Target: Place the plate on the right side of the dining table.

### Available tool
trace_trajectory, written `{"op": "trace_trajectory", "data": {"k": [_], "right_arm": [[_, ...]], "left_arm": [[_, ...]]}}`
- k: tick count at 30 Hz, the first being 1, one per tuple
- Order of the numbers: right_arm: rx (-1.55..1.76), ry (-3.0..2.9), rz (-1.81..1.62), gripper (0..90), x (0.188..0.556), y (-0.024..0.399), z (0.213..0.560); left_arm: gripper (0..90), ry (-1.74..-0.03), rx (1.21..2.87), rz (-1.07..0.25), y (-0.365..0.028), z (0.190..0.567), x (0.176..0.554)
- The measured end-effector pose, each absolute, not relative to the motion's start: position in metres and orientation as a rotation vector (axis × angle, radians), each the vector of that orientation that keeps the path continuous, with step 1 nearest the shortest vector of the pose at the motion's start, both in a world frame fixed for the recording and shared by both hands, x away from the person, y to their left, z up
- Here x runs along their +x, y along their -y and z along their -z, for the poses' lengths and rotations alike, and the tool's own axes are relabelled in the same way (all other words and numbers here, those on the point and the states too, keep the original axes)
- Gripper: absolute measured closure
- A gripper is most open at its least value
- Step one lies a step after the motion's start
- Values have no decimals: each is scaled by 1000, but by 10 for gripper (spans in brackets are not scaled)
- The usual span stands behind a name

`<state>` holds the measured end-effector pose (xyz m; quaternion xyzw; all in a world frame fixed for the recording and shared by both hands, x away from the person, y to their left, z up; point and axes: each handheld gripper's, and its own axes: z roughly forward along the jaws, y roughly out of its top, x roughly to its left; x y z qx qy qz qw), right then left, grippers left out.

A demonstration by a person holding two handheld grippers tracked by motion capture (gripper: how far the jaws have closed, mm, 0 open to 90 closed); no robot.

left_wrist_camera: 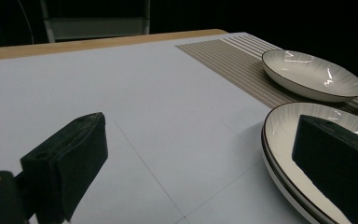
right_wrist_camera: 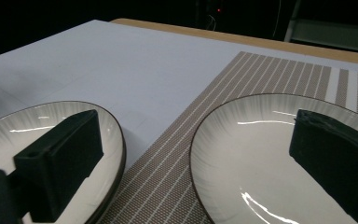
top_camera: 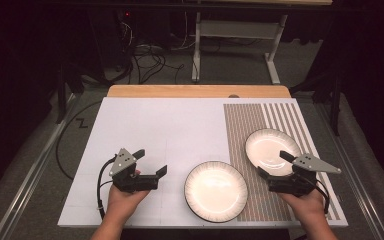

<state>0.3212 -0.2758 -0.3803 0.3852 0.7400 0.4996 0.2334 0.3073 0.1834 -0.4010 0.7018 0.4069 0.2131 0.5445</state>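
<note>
1. The right tongs (top_camera: 271, 164) stand spread wide with nothing between them, hovering at the near edge of the far plate (top_camera: 273, 148).
2. That far plate, white with a dark rim, lies wholly on the striped placemat (top_camera: 245, 120) at the right of the surface (top_camera: 170, 125).
3. The near plate (top_camera: 215, 190) rests at the placemat's left edge, partly on the white sheet; the left gripper view suggests a second rim beneath it.
4. The left tongs (top_camera: 151, 162) are also spread and hold nothing, to the left of the near plate.
</note>
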Motion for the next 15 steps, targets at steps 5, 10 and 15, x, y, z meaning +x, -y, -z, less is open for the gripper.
{"op": "trace_trajectory", "data": {"k": [5, 10, 15], "right_arm": [[1006, -2015, -1397, 12, 314, 268, 377], [981, -2034, -1389, 12, 312, 263, 378], [992, -2025, -1389, 12, 313, 264, 378]], "left_arm": [[13, -967, 1656, -513, -185, 400, 307], [2, -973, 1642, -519, -185, 399, 306], [2, -966, 1636, -518, -184, 397, 305]]}}
